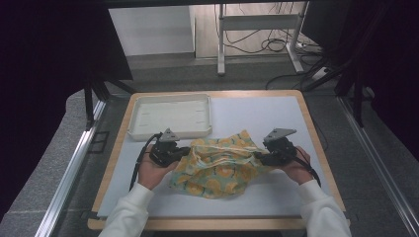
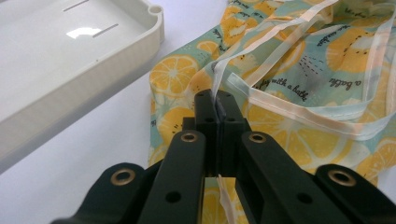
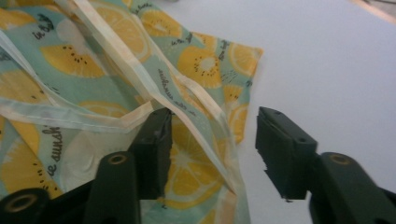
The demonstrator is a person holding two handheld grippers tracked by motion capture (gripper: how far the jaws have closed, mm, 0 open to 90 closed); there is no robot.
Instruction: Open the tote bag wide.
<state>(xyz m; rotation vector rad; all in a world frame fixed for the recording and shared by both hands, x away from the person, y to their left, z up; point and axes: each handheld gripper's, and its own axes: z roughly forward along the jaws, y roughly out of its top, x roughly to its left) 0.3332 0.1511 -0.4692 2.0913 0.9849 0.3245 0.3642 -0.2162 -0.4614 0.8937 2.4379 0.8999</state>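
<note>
A crumpled teal cloth bag [image 1: 220,165] printed with orange slices lies on the white mat, its pale straps [image 2: 299,107] looped loosely on top. My left gripper [image 1: 184,152] is at the bag's left edge, shut on a thin pale strap [image 2: 216,81] that runs between its jaws. My right gripper [image 1: 258,157] is at the bag's right edge, open. Its jaws straddle the bag's hem and a strap [image 3: 201,130], with the left jaw over the cloth [image 3: 56,60] and the right jaw over bare mat.
An empty white tray [image 1: 170,116] sits behind the bag at the mat's back left, its corner [image 2: 154,14] close to my left gripper. The wooden table edge [image 1: 316,143] frames the white mat. Cables and a metal stand lie on the floor beyond.
</note>
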